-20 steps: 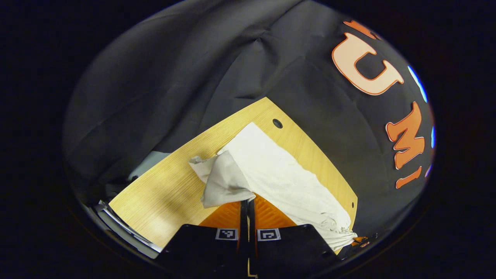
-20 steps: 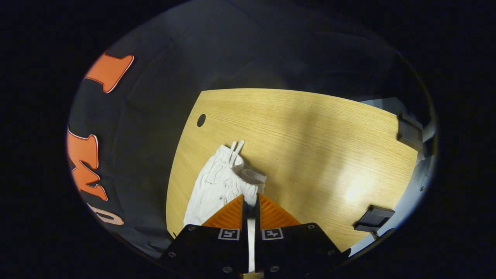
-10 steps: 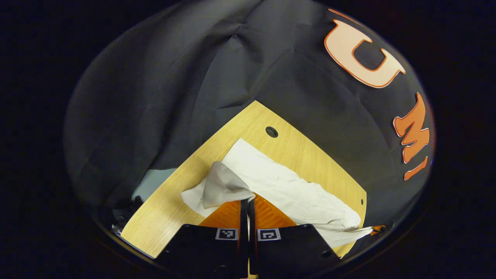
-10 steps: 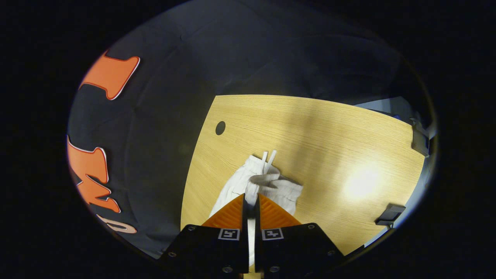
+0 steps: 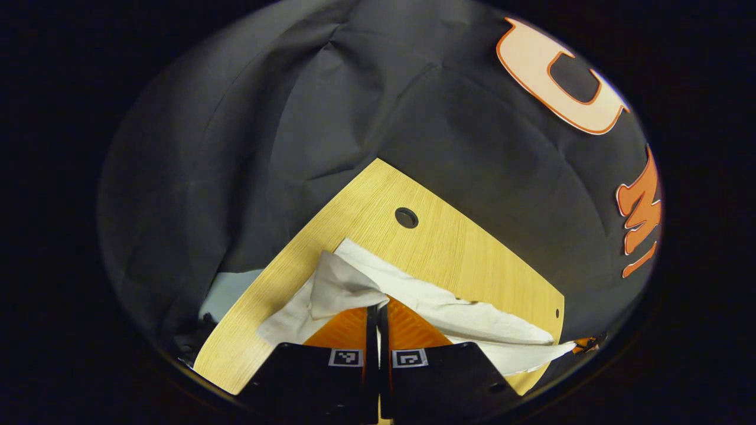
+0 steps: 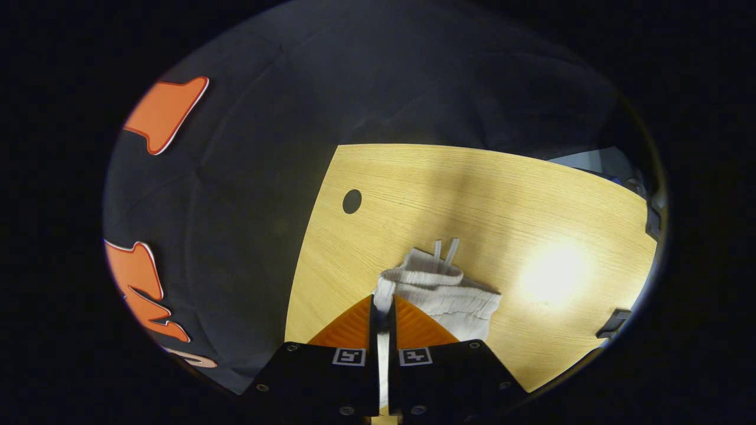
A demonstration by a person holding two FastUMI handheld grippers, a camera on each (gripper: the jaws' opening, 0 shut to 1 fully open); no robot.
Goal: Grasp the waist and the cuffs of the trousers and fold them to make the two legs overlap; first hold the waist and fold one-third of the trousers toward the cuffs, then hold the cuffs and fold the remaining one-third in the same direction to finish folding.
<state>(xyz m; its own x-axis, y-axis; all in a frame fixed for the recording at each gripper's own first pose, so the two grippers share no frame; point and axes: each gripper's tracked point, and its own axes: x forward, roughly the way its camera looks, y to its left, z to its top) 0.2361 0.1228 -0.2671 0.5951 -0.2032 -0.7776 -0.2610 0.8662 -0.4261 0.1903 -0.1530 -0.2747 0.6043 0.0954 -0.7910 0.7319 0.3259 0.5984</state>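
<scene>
Wooden table (image 6: pixel 531 195) bears rumpled white trousers (image 5: pixel 455 307), seemingly pinched by both claws.

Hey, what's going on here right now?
A person is folding white trousers on a wooden table with two handheld grippers. The left gripper is shut on the cuff end, raised off the table. The right gripper is shut on the waist, drawstrings showing. The legs look to be mid-fold, not yet laid flat.
</scene>
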